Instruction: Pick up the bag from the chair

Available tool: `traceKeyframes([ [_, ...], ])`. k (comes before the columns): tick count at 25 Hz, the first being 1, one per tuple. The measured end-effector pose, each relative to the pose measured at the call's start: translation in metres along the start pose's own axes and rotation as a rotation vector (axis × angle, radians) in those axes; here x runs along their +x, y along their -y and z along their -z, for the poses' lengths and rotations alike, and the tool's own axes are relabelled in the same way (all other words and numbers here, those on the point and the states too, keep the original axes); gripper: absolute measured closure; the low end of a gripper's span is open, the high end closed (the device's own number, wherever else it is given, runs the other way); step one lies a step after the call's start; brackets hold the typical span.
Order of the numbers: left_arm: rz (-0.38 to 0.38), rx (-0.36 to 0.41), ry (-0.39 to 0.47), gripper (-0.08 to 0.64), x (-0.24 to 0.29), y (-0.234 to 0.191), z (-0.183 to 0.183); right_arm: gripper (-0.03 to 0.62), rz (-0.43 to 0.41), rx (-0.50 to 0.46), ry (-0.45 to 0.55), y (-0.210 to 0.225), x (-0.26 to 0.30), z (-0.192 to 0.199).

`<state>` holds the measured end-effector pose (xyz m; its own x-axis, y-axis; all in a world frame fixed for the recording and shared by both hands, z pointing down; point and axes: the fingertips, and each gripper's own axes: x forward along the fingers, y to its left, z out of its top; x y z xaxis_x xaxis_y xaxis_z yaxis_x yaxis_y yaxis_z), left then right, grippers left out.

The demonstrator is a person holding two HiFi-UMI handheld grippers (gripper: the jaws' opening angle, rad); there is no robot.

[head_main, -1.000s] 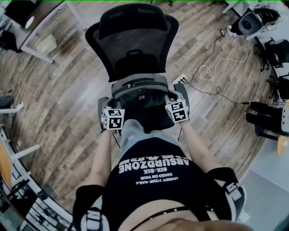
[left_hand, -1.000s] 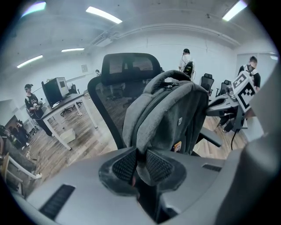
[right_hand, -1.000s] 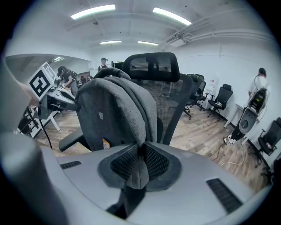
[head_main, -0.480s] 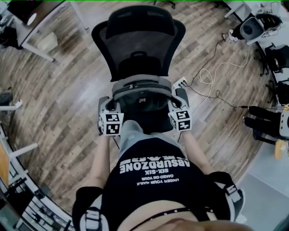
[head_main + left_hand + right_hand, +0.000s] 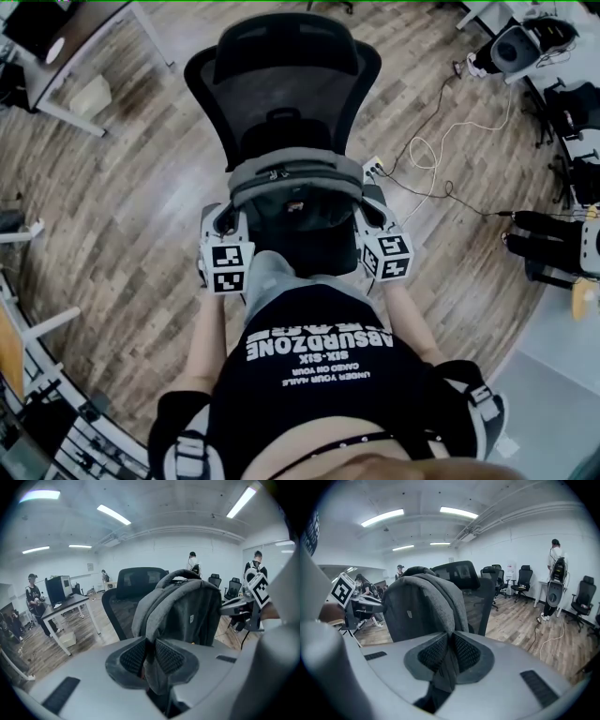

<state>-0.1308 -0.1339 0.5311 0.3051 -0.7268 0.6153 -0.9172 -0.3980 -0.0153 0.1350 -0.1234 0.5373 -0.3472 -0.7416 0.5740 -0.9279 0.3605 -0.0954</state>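
Left tongs point(image 5: 149, 654) are closed on a fold of the grey bag point(image 5: 187, 606), with fabric pinched between the ribbed pads point(image 5: 133, 657). Right tongs point(image 5: 449, 652) clamp a fold on the bag's other side the same way. Seen from the head view, the bag stands upright on the black chair point(image 5: 281, 84), its back against the mesh backrest, with tongs at its 9 and 3 o'clock. It seems to rest on the seat, though its base is hidden. Wooden floor point(image 5: 141, 187) surrounds the chair.
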Motion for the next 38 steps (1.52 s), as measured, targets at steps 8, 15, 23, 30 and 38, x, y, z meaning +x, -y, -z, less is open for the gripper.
traceKeyframes([
  [8, 0.003, 0.021, 0.126, 0.495, -0.022, -0.001, -0.053, 0.541, -0.012, 0.063, 0.092, 0.004, -0.019, -0.039],
  [15, 0.023, -0.051, 0.22, 0.495, -0.04, -0.01, -0.083, 0.541, -0.039, 0.158, 0.167, -0.002, -0.032, -0.066],
  [23, 0.063, -0.122, 0.319, 0.495, -0.062, -0.024, -0.112, 0.541, -0.082, 0.189, 0.244, -0.009, -0.043, -0.103],
  [30, 0.093, -0.132, 0.394, 0.495, -0.08, -0.029, -0.148, 0.541, -0.107, 0.232, 0.315, -0.01, -0.057, -0.131],
  [38, 0.109, -0.167, 0.439, 0.497, -0.094, -0.037, -0.162, 0.541, -0.149, 0.279, 0.352, -0.015, -0.061, -0.152],
])
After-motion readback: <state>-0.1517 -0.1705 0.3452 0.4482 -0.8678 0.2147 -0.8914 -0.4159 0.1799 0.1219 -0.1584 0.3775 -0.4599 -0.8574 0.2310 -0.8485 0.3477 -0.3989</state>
